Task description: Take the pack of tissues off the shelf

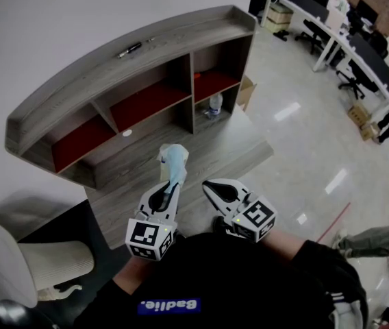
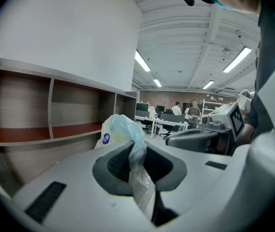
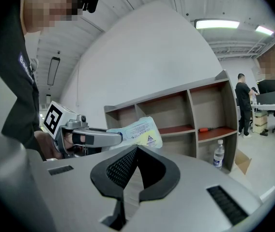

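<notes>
Head view: the left gripper (image 1: 174,186) is clamped on the pack of tissues (image 1: 174,160), which projects from its tips in front of the shelf (image 1: 133,67), outside every compartment. The right gripper (image 1: 208,185) sits just beside it, jaws together and empty. Left gripper view: the jaws pinch the pack's crinkled, pale blue plastic wrapper, and the soft pack (image 2: 115,132) bulges beyond them. Right gripper view: the ribbed dark pads (image 3: 120,168) meet at their tips. The flat, glossy pack (image 3: 140,132) shows before the grey wood-grain shelf (image 3: 210,100) with red boards.
</notes>
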`<state>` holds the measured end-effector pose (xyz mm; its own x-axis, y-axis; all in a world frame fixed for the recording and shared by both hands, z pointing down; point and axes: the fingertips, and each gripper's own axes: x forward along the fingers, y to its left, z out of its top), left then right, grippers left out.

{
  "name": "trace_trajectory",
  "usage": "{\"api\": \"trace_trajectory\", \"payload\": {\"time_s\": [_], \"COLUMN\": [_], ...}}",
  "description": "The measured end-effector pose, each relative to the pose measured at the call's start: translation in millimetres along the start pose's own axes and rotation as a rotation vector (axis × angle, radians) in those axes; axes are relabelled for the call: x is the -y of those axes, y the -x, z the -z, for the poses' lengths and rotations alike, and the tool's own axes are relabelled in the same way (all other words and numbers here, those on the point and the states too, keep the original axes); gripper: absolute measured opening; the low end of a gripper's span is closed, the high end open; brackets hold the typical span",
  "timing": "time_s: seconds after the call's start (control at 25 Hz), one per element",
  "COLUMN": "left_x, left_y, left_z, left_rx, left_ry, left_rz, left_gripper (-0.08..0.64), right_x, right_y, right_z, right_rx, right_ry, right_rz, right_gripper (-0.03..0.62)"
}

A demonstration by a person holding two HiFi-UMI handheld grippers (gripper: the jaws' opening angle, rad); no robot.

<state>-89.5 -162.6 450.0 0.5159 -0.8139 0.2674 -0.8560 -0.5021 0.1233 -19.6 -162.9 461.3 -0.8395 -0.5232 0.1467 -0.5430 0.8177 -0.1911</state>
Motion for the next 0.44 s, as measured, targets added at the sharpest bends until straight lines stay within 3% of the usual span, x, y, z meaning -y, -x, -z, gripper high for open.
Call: {"api": "trace_trajectory", "payload": {"time_s": [0.44], "left_x": [-2.6], "left_y": [0.7], "left_z": [0.4], "left_rx": [0.000], "left_ry": [0.001], "left_rz": [-0.007], "left_gripper": [0.044], "right_x": [-0.3], "right_y": [-1.2], "right_z": [0.9], "right_rx": [0.003], "right_ry": [0.000], "right_rz": [-0.002], "right_gripper": [0.029]}}
